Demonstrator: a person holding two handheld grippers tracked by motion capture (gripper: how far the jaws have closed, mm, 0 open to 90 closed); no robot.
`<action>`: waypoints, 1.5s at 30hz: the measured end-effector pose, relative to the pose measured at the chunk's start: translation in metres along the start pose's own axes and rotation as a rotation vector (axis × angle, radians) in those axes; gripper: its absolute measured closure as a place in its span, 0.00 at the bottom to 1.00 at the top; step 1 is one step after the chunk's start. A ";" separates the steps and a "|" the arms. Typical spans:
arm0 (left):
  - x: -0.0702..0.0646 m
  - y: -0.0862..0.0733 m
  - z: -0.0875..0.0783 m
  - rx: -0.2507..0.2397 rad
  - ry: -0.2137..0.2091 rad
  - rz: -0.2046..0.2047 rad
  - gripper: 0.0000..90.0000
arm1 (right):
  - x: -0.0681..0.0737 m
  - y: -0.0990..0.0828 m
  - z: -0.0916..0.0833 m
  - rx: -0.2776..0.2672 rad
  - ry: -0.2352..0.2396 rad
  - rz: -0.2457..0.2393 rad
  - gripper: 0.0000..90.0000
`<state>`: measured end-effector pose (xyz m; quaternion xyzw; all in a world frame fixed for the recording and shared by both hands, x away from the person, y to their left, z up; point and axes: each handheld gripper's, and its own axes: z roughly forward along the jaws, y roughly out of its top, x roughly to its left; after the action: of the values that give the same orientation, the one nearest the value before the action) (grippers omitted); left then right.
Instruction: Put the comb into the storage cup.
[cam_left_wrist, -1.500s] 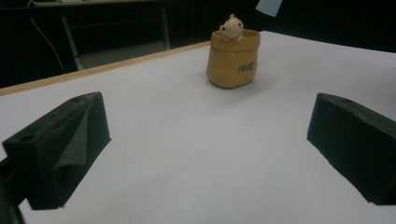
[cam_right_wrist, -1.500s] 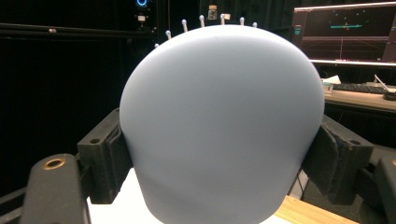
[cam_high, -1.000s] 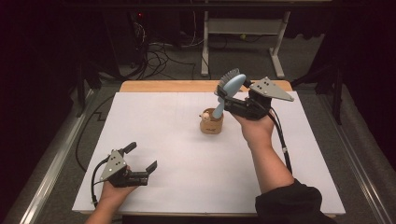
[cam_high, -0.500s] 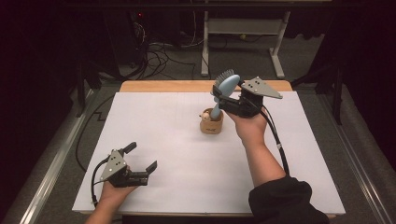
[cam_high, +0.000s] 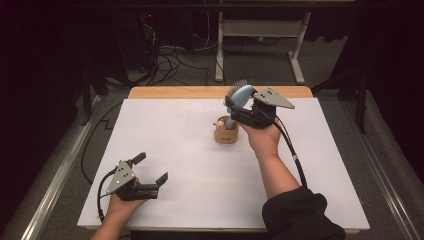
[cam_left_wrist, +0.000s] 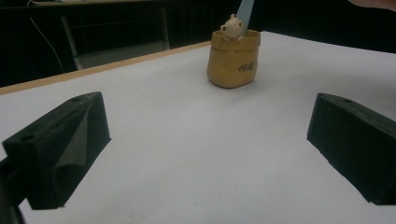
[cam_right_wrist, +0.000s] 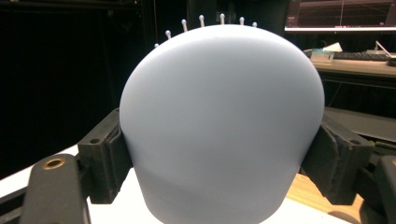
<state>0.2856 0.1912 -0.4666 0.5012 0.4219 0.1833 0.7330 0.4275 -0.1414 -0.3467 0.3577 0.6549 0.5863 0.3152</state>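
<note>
Two tongs work over one white counter (cam_high: 165, 130). The right tongs (cam_high: 234, 107), in the upper middle of the high view, are clamped on the broad head of a pale blue hairbrush (cam_high: 239, 97); in the right gripper view the pads press both sides of the brush's rounded back (cam_right_wrist: 219, 126), bristle tips showing along its top. The brush stands nearly upright with its handle down inside a small tan cup (cam_high: 226, 133), which sits right of centre, closer to the far wooden edge than to the near one. A little bear figure (cam_left_wrist: 232, 27) peeks over the cup's rim. The left tongs (cam_high: 150, 175) rest at the lower left, jaws spread wide with nothing between them, near the counter's front edge. A broad bare stretch of counter separates them from the cup.
</note>
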 end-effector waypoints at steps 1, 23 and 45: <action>0.000 0.000 0.000 -0.002 0.000 -0.002 0.01 | 0.000 -0.001 0.001 0.002 -0.001 0.003 0.23; 0.000 -0.001 0.000 -0.001 0.004 -0.002 0.01 | 0.000 -0.020 0.015 0.016 0.004 0.029 0.23; 0.000 -0.002 0.000 0.008 0.000 -0.008 0.01 | 0.000 -0.026 0.019 0.040 0.003 0.041 0.22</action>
<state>0.2851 0.1904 -0.4684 0.5026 0.4245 0.1787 0.7316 0.4405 -0.1326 -0.3747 0.3764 0.6596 0.5800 0.2947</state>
